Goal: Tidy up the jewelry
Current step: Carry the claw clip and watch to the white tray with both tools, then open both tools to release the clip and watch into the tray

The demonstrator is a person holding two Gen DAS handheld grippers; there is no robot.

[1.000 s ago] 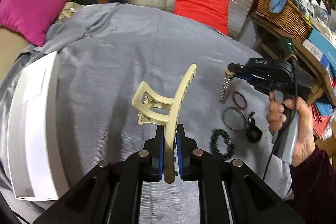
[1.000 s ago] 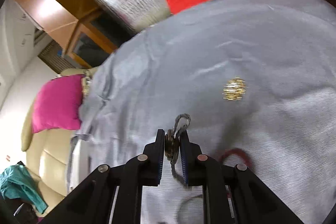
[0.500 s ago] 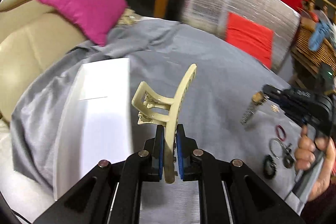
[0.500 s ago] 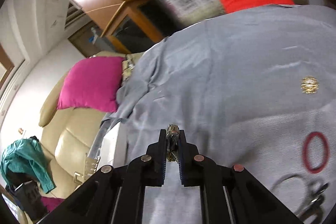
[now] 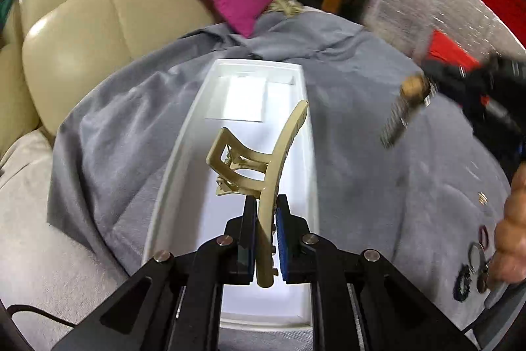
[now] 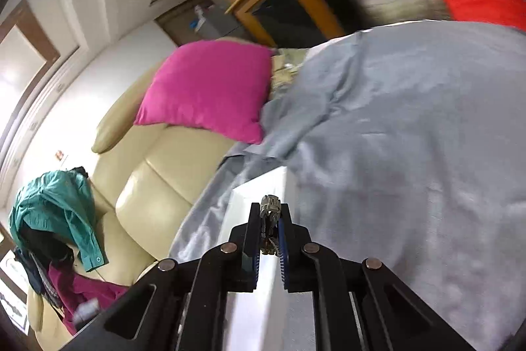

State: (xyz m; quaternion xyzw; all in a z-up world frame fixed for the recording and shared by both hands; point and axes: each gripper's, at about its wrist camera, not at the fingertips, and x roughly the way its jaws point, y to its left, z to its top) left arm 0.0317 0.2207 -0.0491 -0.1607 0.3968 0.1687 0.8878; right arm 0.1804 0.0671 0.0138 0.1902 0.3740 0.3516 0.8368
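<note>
left gripper (image 5: 265, 239) clamps hair claw (image 5: 263, 166) | above white tray (image 5: 184, 160)

Bright indoor light — fisheye-bent edges, dark corners, motion blur at right.

We find no readable text, brand or number in either view. A small red-marked sign (image 6: 59, 154) on the white wall (image 6: 98, 81) behind the sofa is too small and blurred to make out. The pale insert (image 5: 243, 99) in the white tray (image 5: 184, 160) looks blank.
</note>
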